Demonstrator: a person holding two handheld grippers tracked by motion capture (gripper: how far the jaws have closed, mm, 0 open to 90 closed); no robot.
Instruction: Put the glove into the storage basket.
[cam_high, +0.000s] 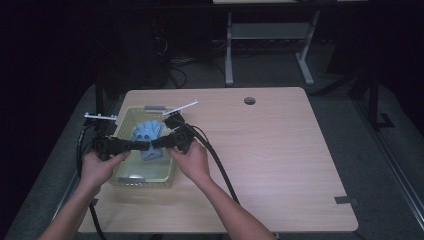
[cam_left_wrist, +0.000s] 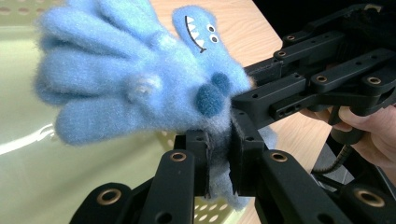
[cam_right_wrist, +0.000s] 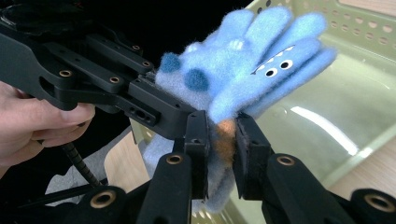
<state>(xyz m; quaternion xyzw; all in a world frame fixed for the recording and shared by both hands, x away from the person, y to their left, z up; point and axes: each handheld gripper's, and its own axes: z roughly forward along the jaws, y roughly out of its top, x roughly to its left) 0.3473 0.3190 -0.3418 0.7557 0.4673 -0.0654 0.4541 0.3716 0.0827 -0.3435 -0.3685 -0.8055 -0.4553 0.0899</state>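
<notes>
A fuzzy blue glove (cam_high: 148, 135) with a monster face of eyes and teeth hangs over a pale green basket (cam_high: 125, 116) at the table's left. Both grippers hold it at the cuff from opposite sides. In the left gripper view, my left gripper (cam_left_wrist: 218, 144) is shut on the glove (cam_left_wrist: 135, 79), and the right gripper (cam_left_wrist: 299, 88) reaches in from the right. In the right gripper view, my right gripper (cam_right_wrist: 222, 137) is shut on the cuff by an orange patch, with the glove (cam_right_wrist: 243, 70) fanned out above. In the high view, the left gripper (cam_high: 144, 146) and right gripper (cam_high: 156, 143) meet tip to tip.
The basket's floor (cam_right_wrist: 336, 107) under the glove is bare and glossy. A white strip (cam_high: 181, 107) lies at the basket's far corner. The wooden table (cam_high: 280, 150) spreads to the right, with a cable hole (cam_high: 249, 100) near its back edge. The right gripper's cable (cam_high: 220, 167) trails along the forearm.
</notes>
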